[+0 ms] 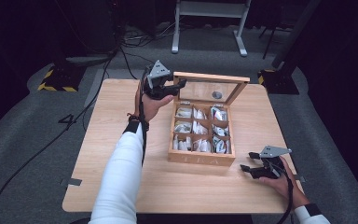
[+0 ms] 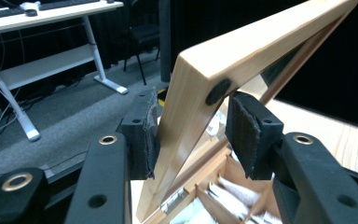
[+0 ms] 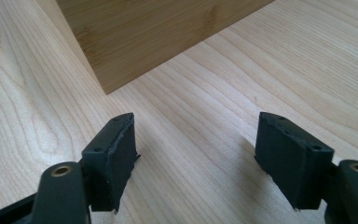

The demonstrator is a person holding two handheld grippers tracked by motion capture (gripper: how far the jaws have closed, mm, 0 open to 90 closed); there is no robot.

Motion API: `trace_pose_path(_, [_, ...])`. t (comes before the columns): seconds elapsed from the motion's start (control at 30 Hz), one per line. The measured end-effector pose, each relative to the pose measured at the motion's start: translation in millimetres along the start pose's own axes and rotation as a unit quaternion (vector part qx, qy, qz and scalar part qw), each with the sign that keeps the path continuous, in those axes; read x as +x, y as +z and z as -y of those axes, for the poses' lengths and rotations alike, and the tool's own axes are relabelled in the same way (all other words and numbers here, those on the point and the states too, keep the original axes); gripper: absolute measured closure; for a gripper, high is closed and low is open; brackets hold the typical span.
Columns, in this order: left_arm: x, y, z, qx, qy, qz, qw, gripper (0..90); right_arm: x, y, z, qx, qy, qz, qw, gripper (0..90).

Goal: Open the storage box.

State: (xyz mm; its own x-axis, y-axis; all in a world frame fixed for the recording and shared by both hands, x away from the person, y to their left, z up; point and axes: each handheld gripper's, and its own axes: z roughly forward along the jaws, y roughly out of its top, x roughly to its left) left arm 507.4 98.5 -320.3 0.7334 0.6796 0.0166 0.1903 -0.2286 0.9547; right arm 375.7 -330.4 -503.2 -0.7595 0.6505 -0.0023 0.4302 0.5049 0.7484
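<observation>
A wooden tea box [image 1: 200, 159] stands mid-table with several compartments of tea bags [image 1: 198, 127]. Its glass-paned lid [image 1: 212, 78] is raised at the back. My left gripper [image 1: 179, 85] is at the lid's left corner. In the left gripper view the lid frame [image 2: 200, 60] runs between the jaws of my left gripper [image 2: 193, 126]; the left pad [image 2: 145, 135] is against it, the right pad [image 2: 242, 133] a little apart. My right gripper [image 1: 247, 161] rests low by the box's front right corner, open and holding nothing. In the right gripper view, my right gripper [image 3: 196, 149] faces the box corner [image 3: 144, 37].
The light wooden table [image 1: 121, 186] has bare room left of and in front of the box. Cables cross the grey floor behind it. A white desk frame [image 1: 209, 11] and stand bases with yellow-black stripes [image 1: 56, 84] sit farther back.
</observation>
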Motion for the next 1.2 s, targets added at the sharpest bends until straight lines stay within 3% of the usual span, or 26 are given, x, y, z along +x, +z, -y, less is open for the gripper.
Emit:
trace_pose_path(0.43, [8.5, 12.2, -2.5, -0.006, -0.018, -0.017, 0.9997, 54.6, -0.3, 1.5, -0.8, 0.002, -0.002, 0.002, 1.0000, 25.0])
trace_pose_path(0.87, [26.9, 32.3, -5.1, -0.013, -0.045, -0.027, 0.9985, 56.4, -0.2, 1.5, -0.8, 0.002, -0.002, 0.002, 1.0000, 24.7])
trace_pose_path(1.2, [34.6, 46.3, -5.8, -0.007, -0.048, -0.048, 0.9977, 56.8, -0.2, 1.7, -0.9, 0.002, -0.002, 0.002, 1.0000, 24.4])
